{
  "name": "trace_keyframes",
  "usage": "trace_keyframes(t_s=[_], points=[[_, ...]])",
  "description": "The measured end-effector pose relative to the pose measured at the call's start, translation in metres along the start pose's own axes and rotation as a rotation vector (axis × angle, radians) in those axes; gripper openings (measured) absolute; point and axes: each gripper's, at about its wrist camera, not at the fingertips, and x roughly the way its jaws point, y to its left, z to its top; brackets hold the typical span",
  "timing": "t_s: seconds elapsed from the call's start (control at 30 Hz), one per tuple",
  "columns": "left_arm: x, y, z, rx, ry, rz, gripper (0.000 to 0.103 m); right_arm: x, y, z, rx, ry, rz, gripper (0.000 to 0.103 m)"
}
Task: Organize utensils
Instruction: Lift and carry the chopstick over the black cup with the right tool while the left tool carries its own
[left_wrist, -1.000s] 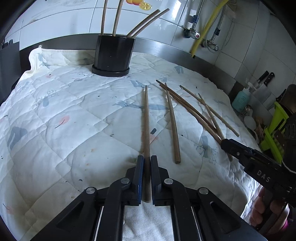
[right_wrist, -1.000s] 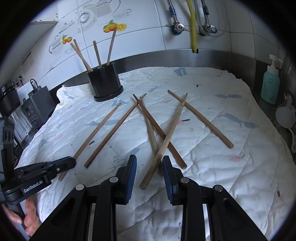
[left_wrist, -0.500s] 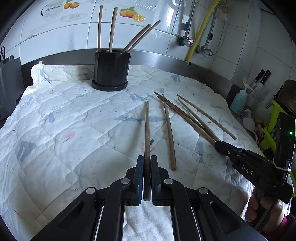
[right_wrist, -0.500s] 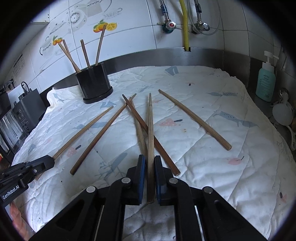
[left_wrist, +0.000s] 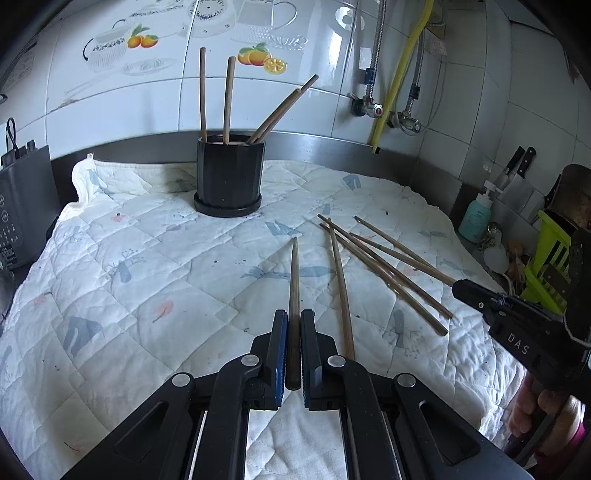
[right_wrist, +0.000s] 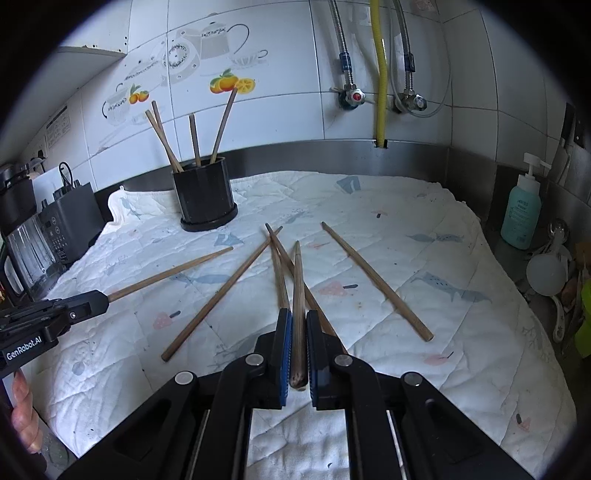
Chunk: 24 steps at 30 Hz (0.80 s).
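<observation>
The left gripper (left_wrist: 294, 350) pinches one chopstick (left_wrist: 294, 280) tight between its fingers, pointing ahead above the quilted surface (left_wrist: 147, 266). The right gripper (right_wrist: 298, 350) pinches another chopstick (right_wrist: 297, 288) the same way. Four stand in the black holder (left_wrist: 229, 177).

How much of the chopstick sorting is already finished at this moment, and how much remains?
Done: four chopsticks stand in the black holder. In hand: the left gripper and the right gripper are each shut on one chopstick. Left: four loose chopsticks lie on the quilted cloth, some crossing.
</observation>
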Motion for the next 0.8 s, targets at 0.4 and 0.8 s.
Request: trace_keyframes(t_s=[0.4,0.8], points=[[-0.027,0.011,0.06,0.043,-0.067,-0.032,0.006,-0.023,-0.002,0.074,-0.087,-0.069,0.057,0.01],[-0.051,0.03,0.118,0.049,-0.116,-0.038,0.006,-0.039,0.007,0.15,-0.184,-0.094,0.153,0.01]])
